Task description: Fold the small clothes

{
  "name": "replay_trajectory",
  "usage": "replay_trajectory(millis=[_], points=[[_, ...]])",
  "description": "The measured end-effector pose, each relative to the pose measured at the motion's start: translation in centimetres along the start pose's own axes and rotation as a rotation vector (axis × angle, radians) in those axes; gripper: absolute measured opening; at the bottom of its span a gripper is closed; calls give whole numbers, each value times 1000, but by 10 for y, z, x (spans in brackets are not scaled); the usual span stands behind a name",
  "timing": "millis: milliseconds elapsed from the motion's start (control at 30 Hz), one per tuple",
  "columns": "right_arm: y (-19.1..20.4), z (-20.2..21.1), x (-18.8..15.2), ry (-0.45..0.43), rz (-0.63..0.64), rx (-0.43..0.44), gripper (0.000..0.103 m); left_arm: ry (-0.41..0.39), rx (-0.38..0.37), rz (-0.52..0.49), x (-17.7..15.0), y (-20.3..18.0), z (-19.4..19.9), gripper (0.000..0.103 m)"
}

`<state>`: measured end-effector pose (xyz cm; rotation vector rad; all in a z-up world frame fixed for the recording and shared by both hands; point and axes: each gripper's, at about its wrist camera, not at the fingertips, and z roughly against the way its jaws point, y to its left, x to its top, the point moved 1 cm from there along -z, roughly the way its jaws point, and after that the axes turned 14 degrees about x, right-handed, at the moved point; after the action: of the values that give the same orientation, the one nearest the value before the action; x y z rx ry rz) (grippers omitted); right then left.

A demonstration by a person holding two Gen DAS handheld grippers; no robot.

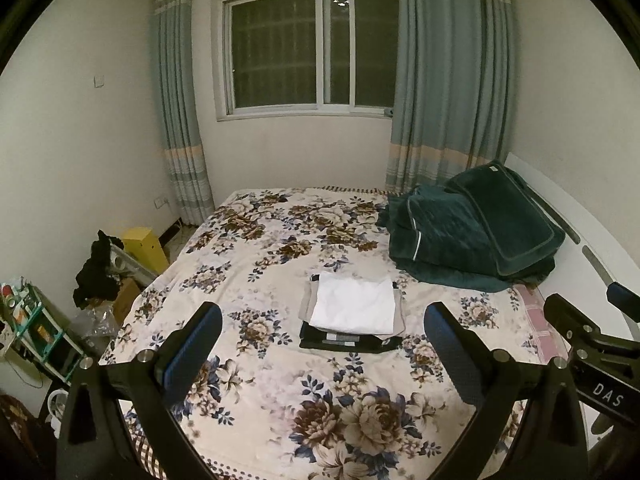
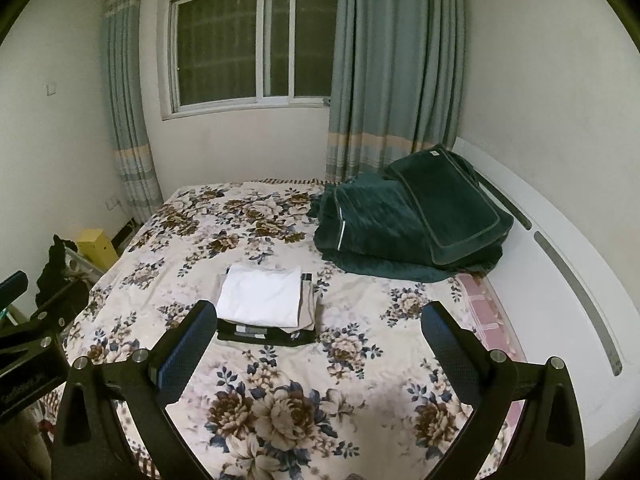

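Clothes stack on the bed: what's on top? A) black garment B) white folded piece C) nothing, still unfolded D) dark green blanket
B: the white folded piece lies on top of the stack, over a beige layer and a black garment at the bottom; the dark green blanket sits apart, further back on the bed.

Folded clothes stack (image 1: 352, 312) mid-bed (image 1: 256, 264) — bedding pile (image 1: 476, 232) behind, rightward.

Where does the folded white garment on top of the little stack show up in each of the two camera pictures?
Left wrist view: the white garment lies just right of centre, atop the stack, between the gripper fingers.
Right wrist view: the white garment lies left of centre, above the left finger.
Shared landmark: the dark green bedding, beyond it to the right in both.
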<state>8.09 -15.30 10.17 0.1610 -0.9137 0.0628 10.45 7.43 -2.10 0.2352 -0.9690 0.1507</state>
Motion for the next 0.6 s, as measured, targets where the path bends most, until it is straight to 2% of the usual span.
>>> replay_trajectory(millis=[600], points=[[3,-5,5,3,2,22,103,-3,13,-3,0,3,4,103]])
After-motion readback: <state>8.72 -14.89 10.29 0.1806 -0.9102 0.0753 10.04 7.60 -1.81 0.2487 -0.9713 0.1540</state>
